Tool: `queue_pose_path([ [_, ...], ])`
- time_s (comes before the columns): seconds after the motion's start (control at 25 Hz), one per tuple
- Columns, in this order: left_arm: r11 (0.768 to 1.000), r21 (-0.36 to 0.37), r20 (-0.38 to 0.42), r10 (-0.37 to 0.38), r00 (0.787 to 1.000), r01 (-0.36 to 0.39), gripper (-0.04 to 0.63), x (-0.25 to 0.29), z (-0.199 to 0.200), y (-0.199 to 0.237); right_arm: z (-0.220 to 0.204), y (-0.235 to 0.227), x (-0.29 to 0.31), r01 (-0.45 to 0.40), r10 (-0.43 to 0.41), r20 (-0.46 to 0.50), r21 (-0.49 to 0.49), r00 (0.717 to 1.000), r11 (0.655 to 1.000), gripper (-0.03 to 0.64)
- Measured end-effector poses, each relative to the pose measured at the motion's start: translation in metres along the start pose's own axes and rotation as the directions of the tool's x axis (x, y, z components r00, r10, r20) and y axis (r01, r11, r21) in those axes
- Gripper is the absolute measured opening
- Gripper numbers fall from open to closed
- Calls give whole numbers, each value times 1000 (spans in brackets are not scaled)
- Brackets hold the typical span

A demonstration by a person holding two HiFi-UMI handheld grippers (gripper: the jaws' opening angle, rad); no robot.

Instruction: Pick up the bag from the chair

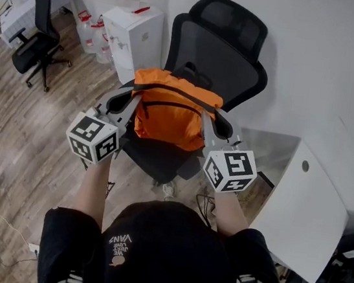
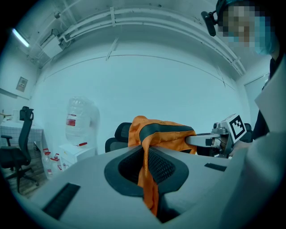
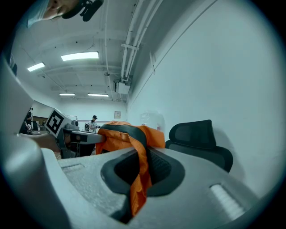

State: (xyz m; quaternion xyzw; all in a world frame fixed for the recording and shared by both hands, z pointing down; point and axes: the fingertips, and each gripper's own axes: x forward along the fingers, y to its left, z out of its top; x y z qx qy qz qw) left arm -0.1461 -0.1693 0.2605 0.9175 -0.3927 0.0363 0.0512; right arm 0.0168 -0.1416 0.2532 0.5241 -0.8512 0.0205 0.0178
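Note:
An orange bag (image 1: 168, 110) with black straps hangs between my two grippers, just above the seat of a black office chair (image 1: 225, 53). My left gripper (image 1: 129, 101) is shut on the bag's left edge, and orange fabric (image 2: 147, 179) runs pinched through its jaws. On the other side my right gripper (image 1: 208, 117) is shut on the bag's right edge, with fabric (image 3: 138, 179) clamped between its jaws. The bag's bulk (image 2: 163, 136) shows beyond the left jaws, with the right gripper (image 2: 210, 139) behind it. In the right gripper view the bag (image 3: 123, 134) sits ahead, the left gripper (image 3: 85, 137) beyond it.
A white desk (image 1: 308, 208) stands close at the right. A white cabinet (image 1: 136, 34) and water bottles (image 1: 91, 31) are behind the chair at the left. Another black office chair (image 1: 38, 39) stands by a far table (image 1: 26, 8). A white wall (image 1: 330, 74) is just beyond.

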Motion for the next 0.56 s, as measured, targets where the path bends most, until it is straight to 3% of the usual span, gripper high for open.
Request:
queue_pose_path([
  [0.56,1000,-5,-6,0,1000,0,25,1,-3,2,-3,0,2,1,-1,-8,2,1000,1000,12],
])
